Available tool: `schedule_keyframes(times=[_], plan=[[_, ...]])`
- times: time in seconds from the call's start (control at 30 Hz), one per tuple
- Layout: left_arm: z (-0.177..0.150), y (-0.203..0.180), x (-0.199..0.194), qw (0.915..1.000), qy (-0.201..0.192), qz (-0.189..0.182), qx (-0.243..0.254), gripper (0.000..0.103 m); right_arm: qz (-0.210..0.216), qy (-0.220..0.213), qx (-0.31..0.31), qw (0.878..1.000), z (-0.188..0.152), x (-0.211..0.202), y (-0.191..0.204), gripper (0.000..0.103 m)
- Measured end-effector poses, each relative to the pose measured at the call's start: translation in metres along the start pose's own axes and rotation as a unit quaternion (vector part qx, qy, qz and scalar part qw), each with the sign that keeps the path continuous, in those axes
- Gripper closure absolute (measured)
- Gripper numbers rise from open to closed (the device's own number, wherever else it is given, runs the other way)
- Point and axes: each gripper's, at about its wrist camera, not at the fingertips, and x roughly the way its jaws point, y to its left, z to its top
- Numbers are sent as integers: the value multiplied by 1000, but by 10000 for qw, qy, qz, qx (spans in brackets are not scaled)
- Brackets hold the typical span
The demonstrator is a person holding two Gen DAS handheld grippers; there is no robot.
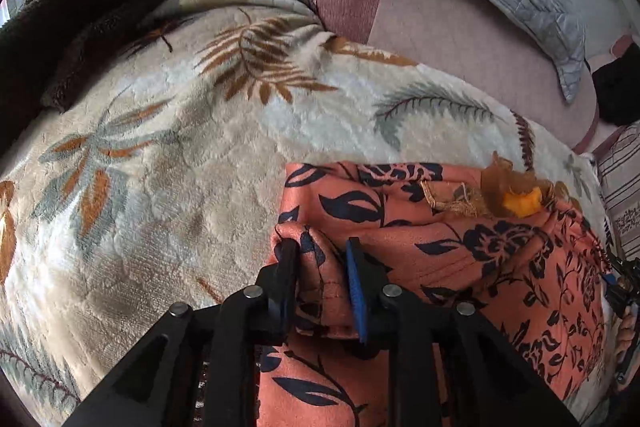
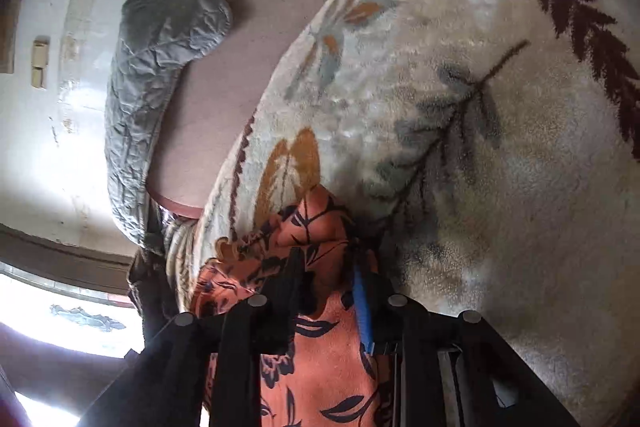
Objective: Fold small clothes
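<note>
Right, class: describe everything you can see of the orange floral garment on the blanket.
The orange garment is soft, matte cloth printed with dark navy leaves and flowers. It lies folded over on the cream leaf-patterned blanket, with a tan netted trim and an orange patch near its far edge. The left gripper has a bunched fold between its parted jaws; the right gripper likewise straddles a raised corner.
</note>
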Motion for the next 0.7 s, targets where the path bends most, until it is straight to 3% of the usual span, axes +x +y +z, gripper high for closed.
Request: schedule_keyframes(times=[0.03,0.07,0.13,0.2,0.3,0.43,0.5,0.6,0.7], plan=[[1,4,-11,9999,-91,-80,-83,69,87,-195,-5,9998,-2,-13,1,28],[1,9,-27,9994,-313,17,-131,63,20,-469,-55,9989,-8,-29,3,13],[-6,17,-65,9946,-967,300,-214,36,-46,-749,-273,9968,-23,-59,8,13],[-19,27,-93,9915,-1228,310,-287,32,190,-765,-240,9966,-53,-83,8,13],[-58,35,-109,9942,-958,12,-481,32,225,-398,-273,9986,-116,-101,3,13],[-119,19,-93,9966,-395,-375,-613,32,122,304,111,9994,-183,-71,-11,13],[-129,5,-73,9970,-267,-243,-678,32,-61,42,-12,10000,-185,-61,-2,13],[-134,-15,-58,9966,-516,455,-454,28,13,-76,162,9998,-172,-44,8,13],[-126,-17,-49,9951,-421,599,-671,28,-228,-331,451,9982,-165,-37,8,19]])
